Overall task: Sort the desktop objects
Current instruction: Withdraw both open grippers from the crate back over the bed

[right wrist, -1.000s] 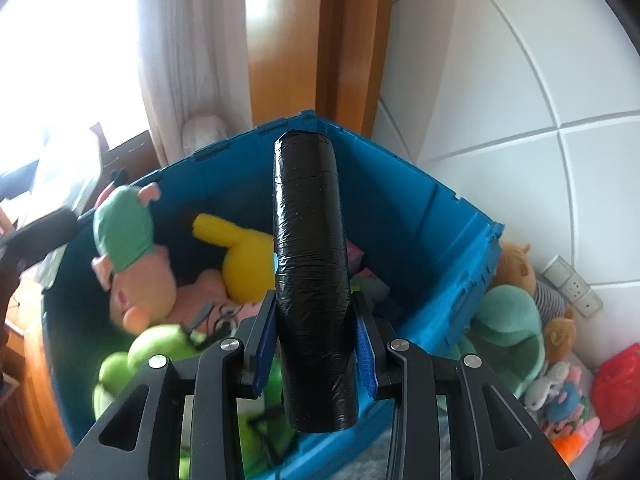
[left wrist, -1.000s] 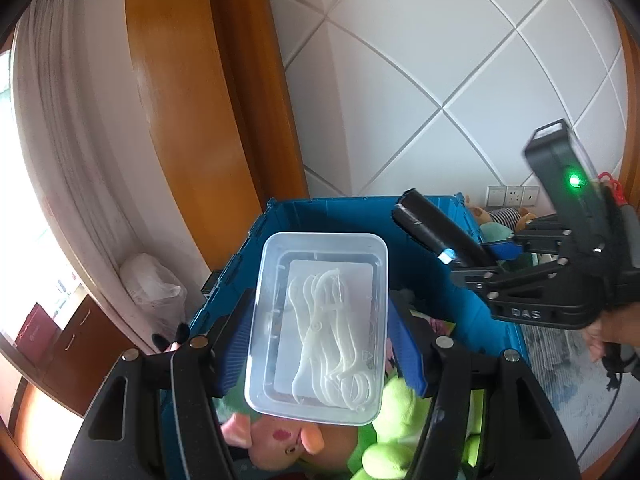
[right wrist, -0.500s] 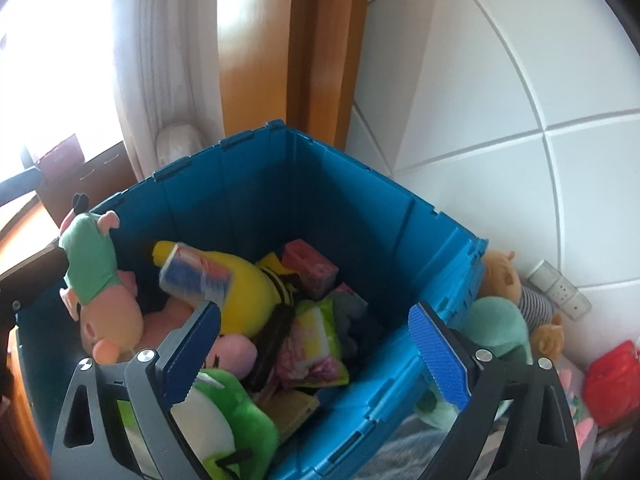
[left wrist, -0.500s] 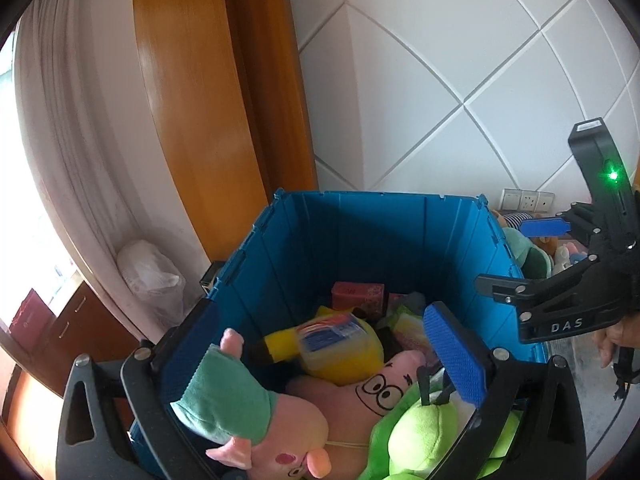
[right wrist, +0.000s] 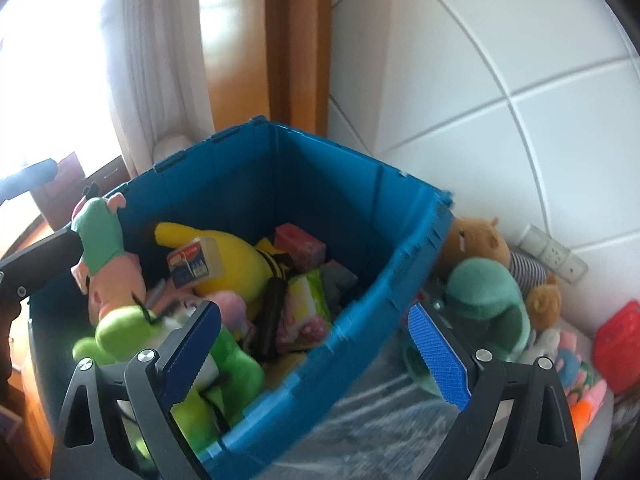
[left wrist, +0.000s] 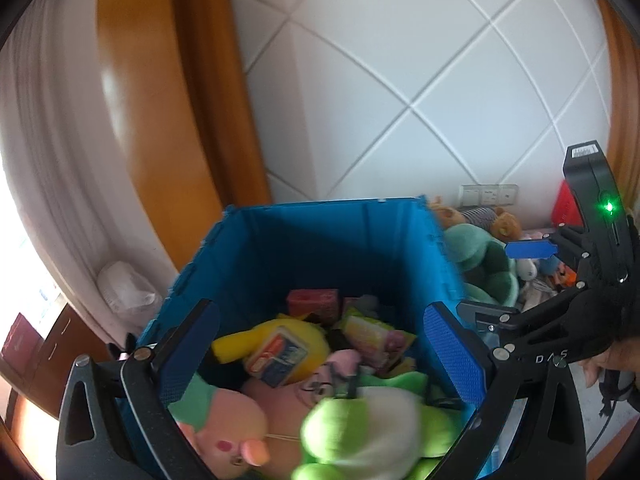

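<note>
The crate (right wrist: 348,216) stands in the corner before the tiled wall (right wrist: 480,80); plush toys (right wrist: 236,268), a small box (right wrist: 194,262) and snack packets (right wrist: 306,304) lie inside it; more plush toys (right wrist: 486,300) sit right of it, below the wall sockets (right wrist: 554,254).

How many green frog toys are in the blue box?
1 that I can see. The green frog lies at the near end of the blue box, beside the pink pig and in front of the yellow toy. More could hide underneath.
</note>
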